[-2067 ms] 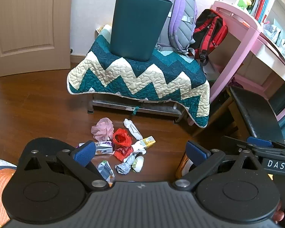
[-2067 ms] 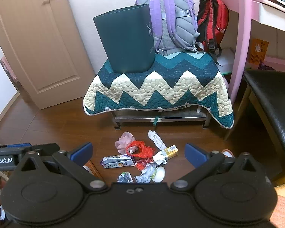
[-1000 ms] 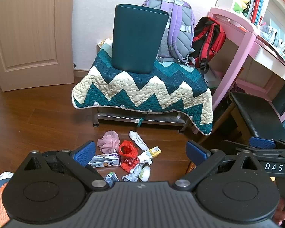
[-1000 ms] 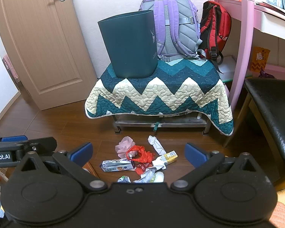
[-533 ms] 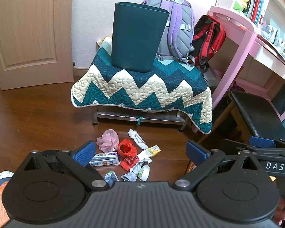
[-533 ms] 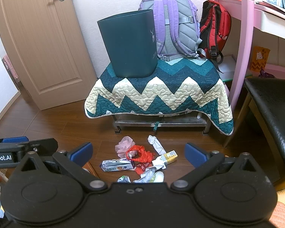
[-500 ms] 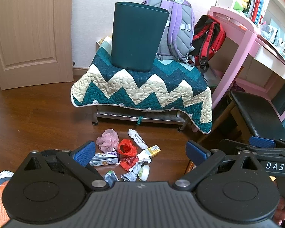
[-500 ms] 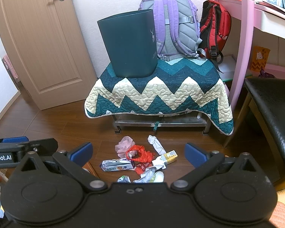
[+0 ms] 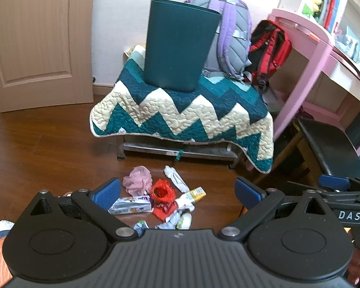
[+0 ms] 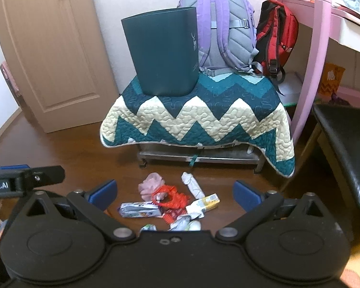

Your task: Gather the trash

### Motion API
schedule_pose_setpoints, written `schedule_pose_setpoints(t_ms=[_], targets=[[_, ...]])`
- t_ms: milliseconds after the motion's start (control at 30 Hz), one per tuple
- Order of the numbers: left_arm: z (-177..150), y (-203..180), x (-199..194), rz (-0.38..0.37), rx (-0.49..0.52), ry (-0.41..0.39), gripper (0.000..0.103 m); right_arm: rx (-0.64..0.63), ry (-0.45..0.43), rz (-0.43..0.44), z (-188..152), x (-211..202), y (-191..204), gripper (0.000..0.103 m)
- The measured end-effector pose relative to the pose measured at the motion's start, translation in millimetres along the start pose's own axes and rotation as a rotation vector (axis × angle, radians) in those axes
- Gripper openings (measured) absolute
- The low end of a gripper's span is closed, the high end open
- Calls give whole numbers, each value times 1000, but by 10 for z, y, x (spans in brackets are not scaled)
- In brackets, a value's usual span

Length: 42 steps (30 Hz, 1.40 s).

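A heap of trash lies on the wooden floor: a pink mesh puff (image 9: pixel 137 183), a red net bag (image 9: pixel 162 193), a silver snack wrapper (image 9: pixel 130 207), a yellow and white tube (image 9: pixel 190 196) and crumpled white paper (image 9: pixel 176 178). A dark teal bin (image 9: pixel 178 45) stands upright on a zigzag quilt (image 9: pixel 180 117) behind the heap. My left gripper (image 9: pixel 177 189) hangs open above the heap, holding nothing. My right gripper (image 10: pixel 175 193) is open too, over the same snack wrapper (image 10: pixel 139 210) and red net bag (image 10: pixel 170 198), with the bin (image 10: pixel 164 52) beyond.
A purple backpack (image 9: pixel 230 36) and a red backpack (image 9: pixel 268 48) lean behind the bin. A pink desk (image 9: pixel 307 55) and a black bench (image 9: pixel 328 148) stand at right. A wooden door (image 10: pixel 50 52) is at left. Bare floor lies left of the heap.
Both grippers have drawn back and risen slightly from the heap over the last two seconds, then held nearly still. Nothing was picked up; both stay open.
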<state>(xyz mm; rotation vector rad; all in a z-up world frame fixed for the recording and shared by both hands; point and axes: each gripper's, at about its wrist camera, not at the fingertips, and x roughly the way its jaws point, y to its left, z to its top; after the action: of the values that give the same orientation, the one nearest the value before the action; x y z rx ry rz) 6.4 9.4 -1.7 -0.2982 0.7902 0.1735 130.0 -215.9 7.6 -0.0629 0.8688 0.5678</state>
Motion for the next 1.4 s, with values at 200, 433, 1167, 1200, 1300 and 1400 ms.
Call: schedule_pose_setpoints(t_ms=[200, 433, 1167, 1200, 1300, 1400], targets=[[175, 170, 468, 10, -25, 56, 102, 0, 45, 24, 74, 461, -87, 103], [516, 460, 1061, 17, -53, 68, 102, 11, 79, 11, 286, 1059, -282, 103], [598, 428, 3861, -29, -47, 382, 101, 209, 403, -136, 222, 3848, -1226, 97], [530, 407, 4003, -24, -35, 404, 101, 250, 426, -146, 160, 3996, -1299, 96], [300, 364, 4423, -1, 6, 461, 101, 339, 478, -160, -15, 4379, -1460, 96], [71, 335, 4801, -10, 35, 506, 101, 425, 535, -171, -230, 4737, -1583, 95]])
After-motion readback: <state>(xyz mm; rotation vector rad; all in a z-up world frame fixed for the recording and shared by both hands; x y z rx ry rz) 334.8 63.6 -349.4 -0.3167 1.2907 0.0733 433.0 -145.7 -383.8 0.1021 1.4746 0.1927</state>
